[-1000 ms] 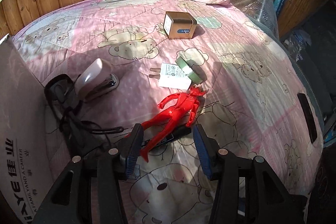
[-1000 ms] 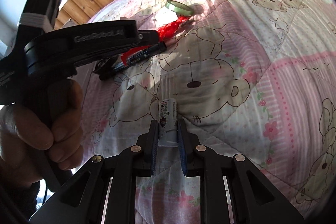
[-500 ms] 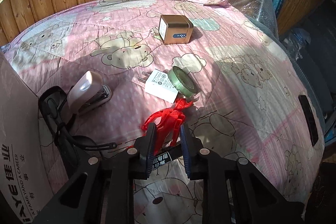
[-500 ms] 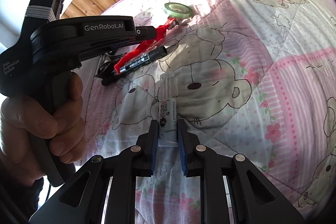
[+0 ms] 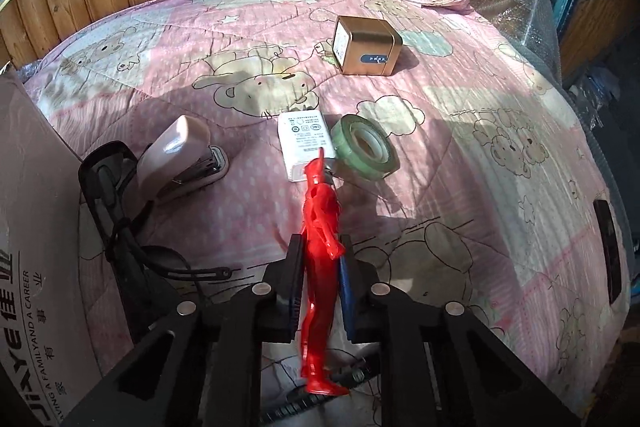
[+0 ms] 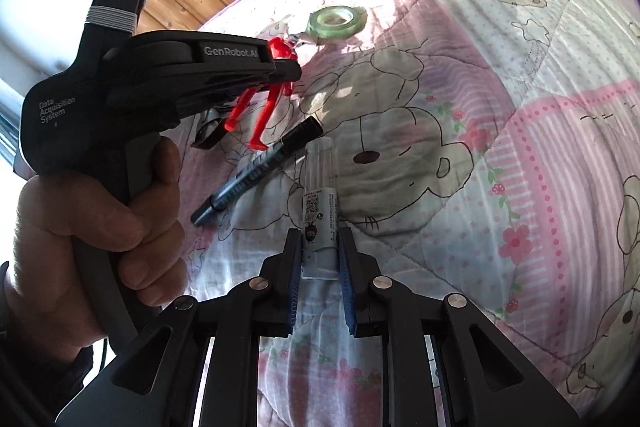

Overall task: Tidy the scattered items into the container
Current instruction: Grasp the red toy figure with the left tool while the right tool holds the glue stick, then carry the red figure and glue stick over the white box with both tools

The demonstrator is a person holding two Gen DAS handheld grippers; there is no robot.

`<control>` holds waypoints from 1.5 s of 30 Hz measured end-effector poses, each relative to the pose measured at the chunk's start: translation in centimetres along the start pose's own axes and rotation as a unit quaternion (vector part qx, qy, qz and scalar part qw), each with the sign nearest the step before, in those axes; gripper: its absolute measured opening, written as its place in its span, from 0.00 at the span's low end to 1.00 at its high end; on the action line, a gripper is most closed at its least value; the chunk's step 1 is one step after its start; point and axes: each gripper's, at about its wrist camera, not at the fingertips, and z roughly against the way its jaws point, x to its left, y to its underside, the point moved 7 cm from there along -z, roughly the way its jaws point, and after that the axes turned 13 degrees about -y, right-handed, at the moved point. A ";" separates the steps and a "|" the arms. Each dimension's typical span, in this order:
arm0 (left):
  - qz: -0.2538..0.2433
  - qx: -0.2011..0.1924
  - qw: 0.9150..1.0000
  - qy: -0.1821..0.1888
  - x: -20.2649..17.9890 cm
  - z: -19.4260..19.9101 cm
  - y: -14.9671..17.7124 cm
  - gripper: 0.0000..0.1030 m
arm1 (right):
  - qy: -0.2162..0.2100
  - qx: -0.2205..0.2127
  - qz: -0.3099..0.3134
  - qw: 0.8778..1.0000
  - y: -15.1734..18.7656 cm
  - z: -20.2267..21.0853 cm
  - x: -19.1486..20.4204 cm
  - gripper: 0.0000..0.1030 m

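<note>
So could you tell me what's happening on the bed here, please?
A person is tidying with handheld tongs. The left tongs are shut on a red toy figure, lifted off the pink quilt. The right tongs are shut on a white tube. A black marker, tape roll, stapler and gold box lie loose.

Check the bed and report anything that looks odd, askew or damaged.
Nothing looks damaged or spilled. The items are simply scattered: the stapler, white charger, green tape roll and gold tin lie loose on the quilt. The tin rests on its side. The black marker lies at a slant.
</note>
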 end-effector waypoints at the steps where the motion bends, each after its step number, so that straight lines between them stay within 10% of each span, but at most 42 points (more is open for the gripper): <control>1: 0.000 -0.001 1.000 0.003 -0.1 0.3 0.1 0.16 | 0.000 -0.002 -0.001 1.000 0.0 0.2 0.0 0.18; 45: 0.014 -0.066 0.995 0.070 0.7 17.3 10.7 0.16 | 0.014 -0.072 0.047 0.996 5.4 9.8 6.6 0.18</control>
